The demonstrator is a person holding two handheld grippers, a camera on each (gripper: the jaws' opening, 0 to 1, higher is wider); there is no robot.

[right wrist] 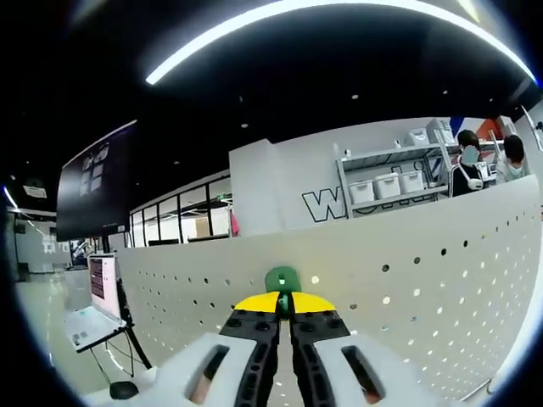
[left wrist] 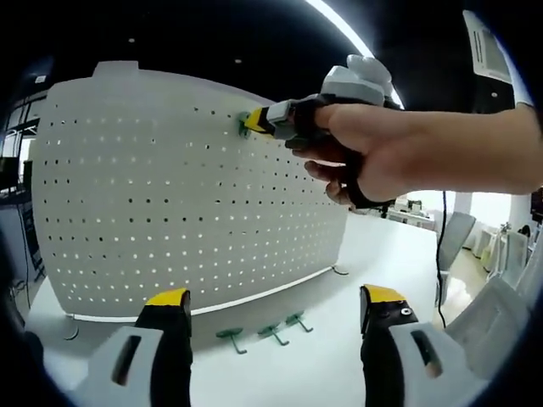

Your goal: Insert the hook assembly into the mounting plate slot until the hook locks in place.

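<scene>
Board: a white perforated board [left wrist: 187, 186] stands upright on the white bench [left wrist: 373, 254], curved by the fisheye lens; its rows of small holes run across the whole face.
Held hook: a green hook [right wrist: 282, 278] is clamped between the yellow-tipped jaws of the right gripper [right wrist: 284, 303], which are pressed together on it. Its flat green head sits against the board face near the top edge.
Hook direction: in the right gripper view the held hook points forward along the jaws, long axis toward the board. In the left gripper view the same hook [left wrist: 244, 124] shows as a small green piece touching the board at an upper row of holes.
Right gripper from outside: a hand [left wrist: 382, 148] grips the right gripper [left wrist: 259, 120], jaws aimed at the board.
Left gripper: the left gripper [left wrist: 276, 307] hangs above the bench with its jaws wide apart and nothing between them.
Spare hooks: three green hooks [left wrist: 265, 331] lie in a row on the bench, just in front of the board's lower edge.
Background: shelves with white bins [right wrist: 386, 186] stand beyond the board.
</scene>
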